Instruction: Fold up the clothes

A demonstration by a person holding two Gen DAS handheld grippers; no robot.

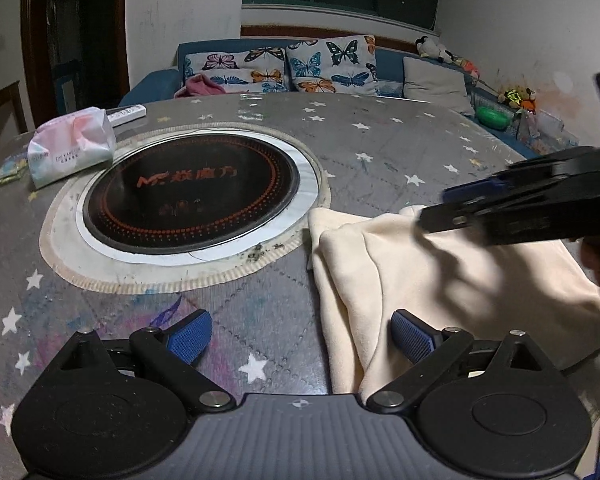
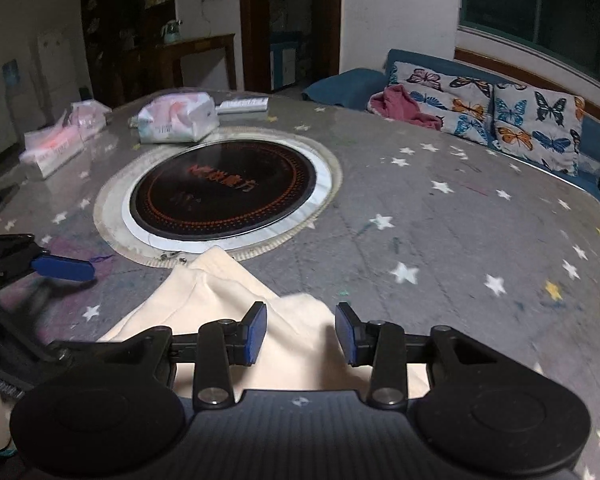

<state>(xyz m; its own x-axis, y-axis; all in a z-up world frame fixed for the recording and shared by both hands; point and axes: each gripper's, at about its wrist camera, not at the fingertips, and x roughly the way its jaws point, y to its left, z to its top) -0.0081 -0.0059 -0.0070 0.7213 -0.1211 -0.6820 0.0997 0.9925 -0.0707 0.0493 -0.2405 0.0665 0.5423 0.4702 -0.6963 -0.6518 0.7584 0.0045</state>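
A cream garment (image 1: 420,280) lies folded on the grey star-patterned table (image 1: 380,140), close to the near edge. My left gripper (image 1: 302,336) hovers over the garment's left edge, open wide with nothing between its blue pads. Its right finger is above the cloth and its left finger is above bare table. My right gripper (image 2: 303,332) is over the same garment (image 2: 220,300), its jaws apart with cloth showing below the gap and nothing pinched. In the left wrist view it comes in blurred from the right (image 1: 440,208), above the garment's far corner.
A round black hob (image 1: 188,196) with a white rim is set into the table's middle, just beyond the garment. Tissue packs (image 2: 176,118) (image 2: 56,144) and a remote (image 1: 126,114) lie at the far left. A blue sofa with butterfly cushions (image 1: 328,64) runs behind the table.
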